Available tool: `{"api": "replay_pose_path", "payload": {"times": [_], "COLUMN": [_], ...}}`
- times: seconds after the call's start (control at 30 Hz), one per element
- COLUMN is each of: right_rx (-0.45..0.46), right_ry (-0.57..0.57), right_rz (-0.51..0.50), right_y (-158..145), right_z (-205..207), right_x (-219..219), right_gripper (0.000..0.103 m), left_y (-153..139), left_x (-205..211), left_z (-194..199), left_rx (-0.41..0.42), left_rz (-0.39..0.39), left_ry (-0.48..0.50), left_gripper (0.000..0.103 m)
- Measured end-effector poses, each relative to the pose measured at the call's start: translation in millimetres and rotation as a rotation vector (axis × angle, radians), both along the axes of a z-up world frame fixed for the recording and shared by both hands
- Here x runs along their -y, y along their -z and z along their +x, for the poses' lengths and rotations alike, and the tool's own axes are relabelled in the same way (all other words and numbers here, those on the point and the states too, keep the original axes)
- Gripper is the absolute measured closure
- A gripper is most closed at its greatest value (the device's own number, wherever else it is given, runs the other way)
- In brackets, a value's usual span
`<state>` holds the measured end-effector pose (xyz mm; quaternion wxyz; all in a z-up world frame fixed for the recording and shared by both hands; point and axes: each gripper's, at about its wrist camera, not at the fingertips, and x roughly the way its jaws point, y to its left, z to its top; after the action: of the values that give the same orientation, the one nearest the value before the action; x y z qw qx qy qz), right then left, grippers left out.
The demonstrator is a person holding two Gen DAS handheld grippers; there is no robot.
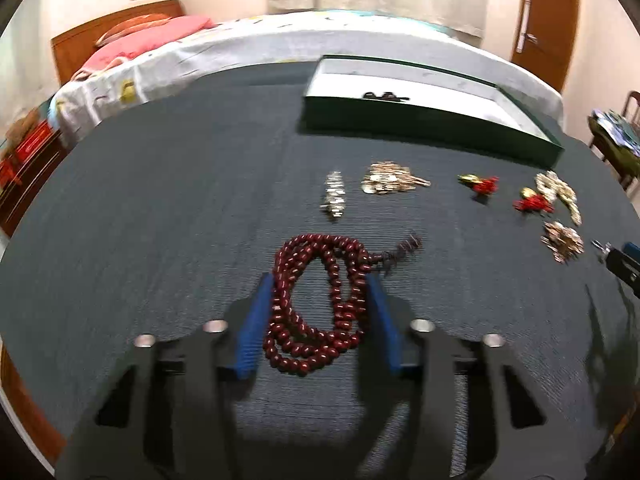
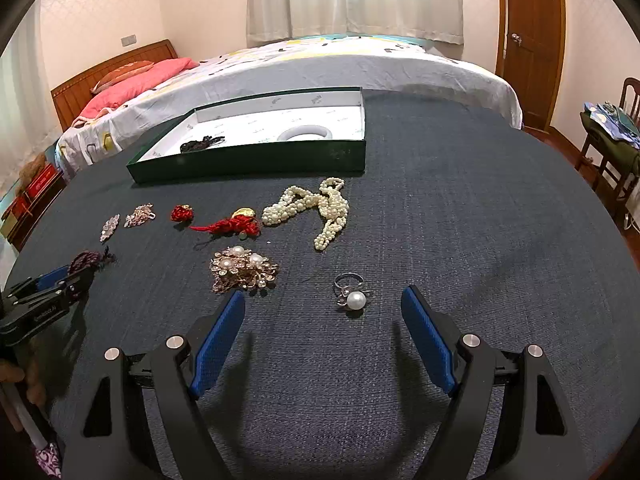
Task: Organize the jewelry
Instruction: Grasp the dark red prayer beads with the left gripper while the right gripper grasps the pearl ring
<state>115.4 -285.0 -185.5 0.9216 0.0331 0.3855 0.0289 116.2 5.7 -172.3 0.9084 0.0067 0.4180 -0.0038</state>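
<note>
A dark red bead necklace point(image 1: 316, 304) lies coiled on the dark cloth between the blue pads of my left gripper point(image 1: 320, 284), whose jaws stand open around it. My right gripper point(image 2: 323, 300) is open and empty, with a pearl ring point(image 2: 352, 292) just ahead between its fingertips. A green box point(image 2: 256, 160) with a white inside holds a dark item point(image 2: 202, 144) and a white bangle point(image 2: 306, 133). Between the box and the grippers lie a pearl necklace point(image 2: 316, 208), a gold pearl brooch point(image 2: 244, 270), red tassel ornaments point(image 2: 230, 224) and small brooches point(image 2: 138, 214).
The dark cloth covers a table point(image 2: 460, 220). A bed point(image 2: 320, 64) with a pink pillow stands behind it. A wooden door point(image 2: 530, 40) is at the back right and a chair point(image 2: 616, 148) with clothes at the right edge.
</note>
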Motion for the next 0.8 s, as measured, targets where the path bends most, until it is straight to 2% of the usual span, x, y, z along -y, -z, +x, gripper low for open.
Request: {"api": "replay_pose_path", "payload": {"times": [0.1,0.2,0.37,0.57,0.8], "right_rx": [0.0,-0.001,-0.003,-0.012,-0.057], "right_ry": [0.0,0.0,0.001,0.023,0.051], "right_rz": [0.0,0.0,-0.004,-0.007,0.004], "right_y": [0,0,0,1,10], "right_z": [0,0,0,8,21], "right_x": [-1,-1,-1,5,16], "right_gripper": [0.025,0.025,0.025,0.025,0.025], "left_y": [0,0,-2,-19,-27], "left_x": [4,5,6,11,15], "left_z": [0,2,7,13,22], "left_rx": [0.004,0.005,0.01,0.064,0.088], "left_rz": [-0.019,-0.026,-0.039,-0.053,-0.055], "left_ry": [0.028,0.026,0.026,0.026,0.03], "left_gripper": [0.083,0.089,0.091,0.092,0.092]}}
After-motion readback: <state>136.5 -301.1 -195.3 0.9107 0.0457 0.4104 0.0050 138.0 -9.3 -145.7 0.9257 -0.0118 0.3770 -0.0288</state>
